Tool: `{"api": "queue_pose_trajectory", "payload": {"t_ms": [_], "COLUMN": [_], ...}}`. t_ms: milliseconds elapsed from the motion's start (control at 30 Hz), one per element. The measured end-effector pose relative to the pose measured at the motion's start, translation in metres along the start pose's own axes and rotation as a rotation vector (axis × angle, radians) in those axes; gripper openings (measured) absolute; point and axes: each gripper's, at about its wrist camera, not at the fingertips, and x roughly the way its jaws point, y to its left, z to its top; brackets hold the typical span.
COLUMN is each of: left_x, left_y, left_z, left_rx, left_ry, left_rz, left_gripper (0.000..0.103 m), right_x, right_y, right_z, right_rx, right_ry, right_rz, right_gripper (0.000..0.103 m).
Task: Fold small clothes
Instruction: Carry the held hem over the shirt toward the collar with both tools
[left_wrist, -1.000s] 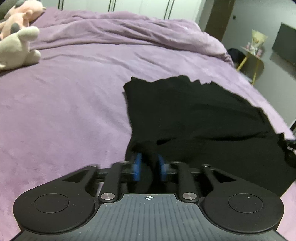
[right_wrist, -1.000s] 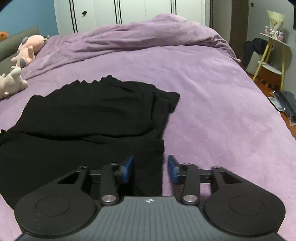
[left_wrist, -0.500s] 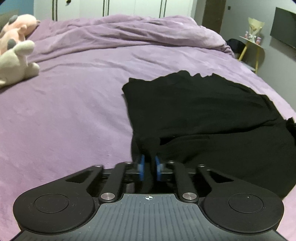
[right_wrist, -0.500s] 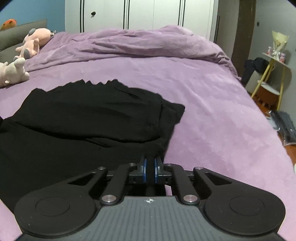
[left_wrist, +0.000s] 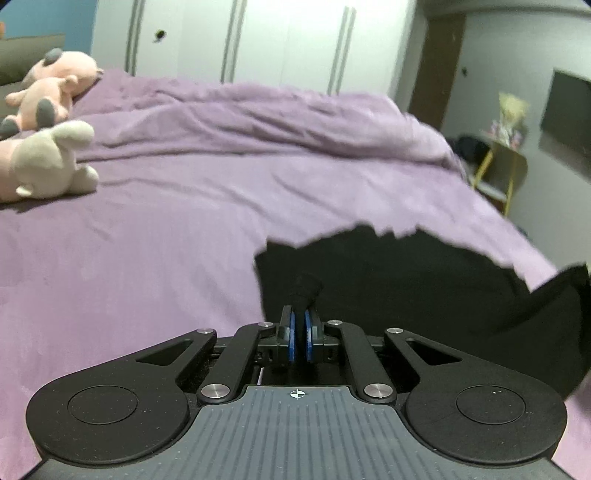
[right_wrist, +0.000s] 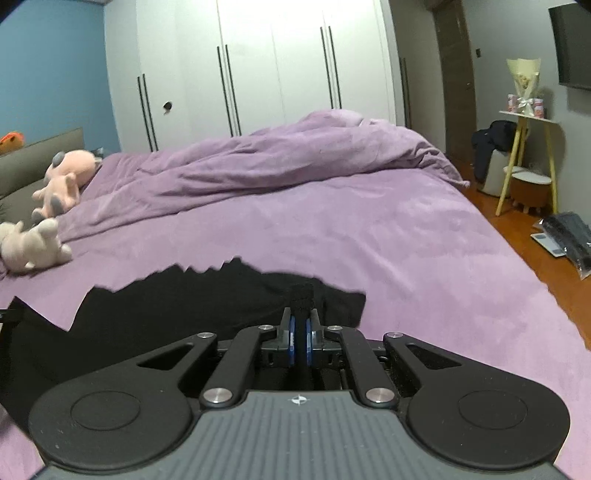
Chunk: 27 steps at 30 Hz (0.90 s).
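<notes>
A black garment (left_wrist: 406, 280) lies on the purple bed, its far edge jagged. My left gripper (left_wrist: 300, 325) is shut on a bunched near-left corner of it, and black cloth sticks up between the blue pads. In the right wrist view the same garment (right_wrist: 184, 302) spreads to the left. My right gripper (right_wrist: 300, 328) is shut on its near-right corner, with a roll of black cloth standing up between the pads. Both held corners are raised off the bed.
The purple bed cover (left_wrist: 184, 229) has a rumpled duvet (right_wrist: 295, 158) at the far end. Plush toys (left_wrist: 48, 162) lie at the far left. White wardrobes stand behind. A yellow-legged side table (right_wrist: 524, 155) and bags on the wooden floor are at the right.
Both grippers closed on the garment's near corners, then lifted and tilted up. The views now look more level across the bed and less of the garment shows.
</notes>
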Motion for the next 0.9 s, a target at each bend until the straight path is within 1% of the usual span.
{"api": "queue_pose_trajectory", "payload": {"t_ms": [100,167,233,267,367,400,433,467,500,533,567,600,633,667,700,733,833,900], "left_x": [0.021,0.041,0.064,0.071,0.09,0.093,0.094,0.094,0.095,0.095,0.097,0.099,0.101,0.103,0.103,0.103,0.096,0.082], "left_y": [0.0,0.001,0.002,0.002,0.003,0.002,0.0,-0.003,-0.005,-0.007,-0.008,-0.009,-0.01,-0.01,-0.01,-0.009,-0.01,-0.012], "left_z": [0.015,0.019,0.017,0.014,0.002,-0.002,-0.006,-0.009,-0.011,-0.013,-0.015,-0.015,-0.015,-0.015,-0.014,-0.013,-0.009,-0.003], "left_rx": [-0.027,-0.056,-0.077,-0.084,-0.094,-0.082,-0.06,-0.04,-0.018,-0.006,0.007,0.014,0.014,0.01,0.005,0.002,0.009,0.039], "left_ry": [-0.009,0.013,0.05,0.067,0.129,0.138,0.137,0.136,0.139,0.142,0.147,0.156,0.166,0.17,0.168,0.164,0.141,0.092], "left_rz": [0.046,0.062,0.075,0.077,0.042,0.031,0.029,0.03,0.024,0.02,0.023,0.031,0.044,0.057,0.067,0.078,0.092,0.088], "left_gripper": [0.007,0.007,0.007,0.007,0.009,0.015,0.018,0.03,0.039,0.04,0.039,0.037,0.037,0.028,0.014,0.008,0.007,0.006], "right_x": [0.026,0.049,0.071,0.081,0.096,0.099,0.1,0.102,0.103,0.103,0.105,0.107,0.108,0.108,0.106,0.104,0.091,0.076], "right_y": [-0.002,-0.006,-0.01,-0.012,-0.017,-0.018,-0.018,-0.018,-0.018,-0.019,-0.018,-0.017,-0.015,-0.013,-0.012,-0.01,-0.007,-0.007], "right_z": [0.01,0.011,0.008,0.005,-0.005,-0.008,-0.012,-0.014,-0.015,-0.017,-0.018,-0.018,-0.018,-0.018,-0.019,-0.019,-0.015,-0.006], "right_rx": [0.026,0.05,0.065,0.072,0.07,0.067,0.064,0.058,0.053,0.052,0.049,0.04,0.026,0.011,0.0,-0.007,-0.018,-0.007], "right_ry": [0.017,0.059,0.11,0.138,0.191,0.205,0.212,0.217,0.22,0.221,0.224,0.225,0.224,0.222,0.216,0.211,0.169,0.113], "right_rz": [-0.032,-0.048,-0.063,-0.067,-0.066,-0.062,-0.057,-0.057,-0.059,-0.059,-0.059,-0.063,-0.068,-0.075,-0.079,-0.079,-0.083,-0.074], "right_gripper": [0.005,0.005,0.005,0.005,0.005,0.007,0.008,0.009,0.009,0.009,0.009,0.009,0.009,0.009,0.006,0.004,0.004,0.003]}}
